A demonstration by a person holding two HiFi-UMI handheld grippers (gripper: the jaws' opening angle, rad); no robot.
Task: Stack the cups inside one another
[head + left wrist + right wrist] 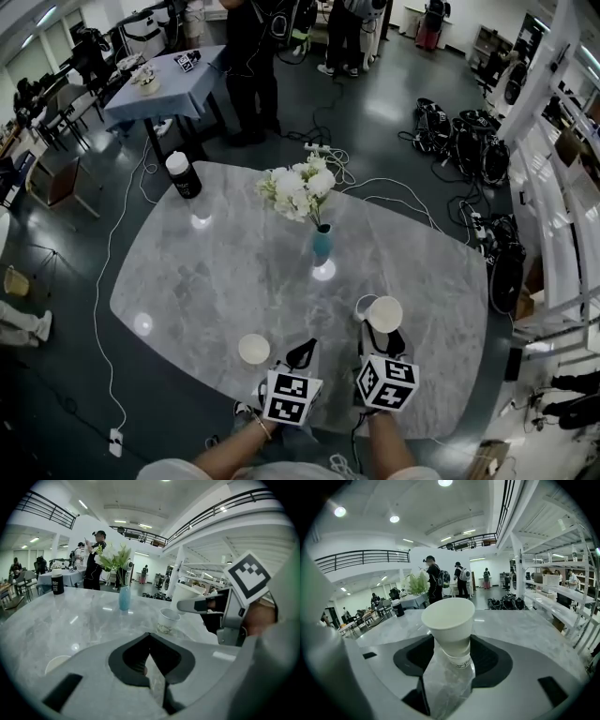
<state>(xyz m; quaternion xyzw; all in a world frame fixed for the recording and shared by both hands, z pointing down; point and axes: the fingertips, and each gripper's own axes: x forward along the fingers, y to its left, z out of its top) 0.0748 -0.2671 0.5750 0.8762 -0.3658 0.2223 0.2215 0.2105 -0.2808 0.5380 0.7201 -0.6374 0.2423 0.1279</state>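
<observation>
My right gripper (380,330) is shut on a white paper cup (385,314) and holds it above the table's near right part. The cup's open mouth (448,612) faces away from me between the jaws. Just under it a second white cup with print (168,620) stands upright on the grey marble table (216,272). The held cup's base (454,644) lines up with that cup's rim (458,661); I cannot tell whether they touch. A third white cup (253,349) stands near the front edge, left of my left gripper (302,354). That gripper is shut and holds nothing.
A blue vase of white flowers (322,242) stands mid-table. A black canister with a white lid (183,175) is at the far left edge. People and a cloth-covered table (159,89) are beyond. Cables and bags (459,141) lie on the floor.
</observation>
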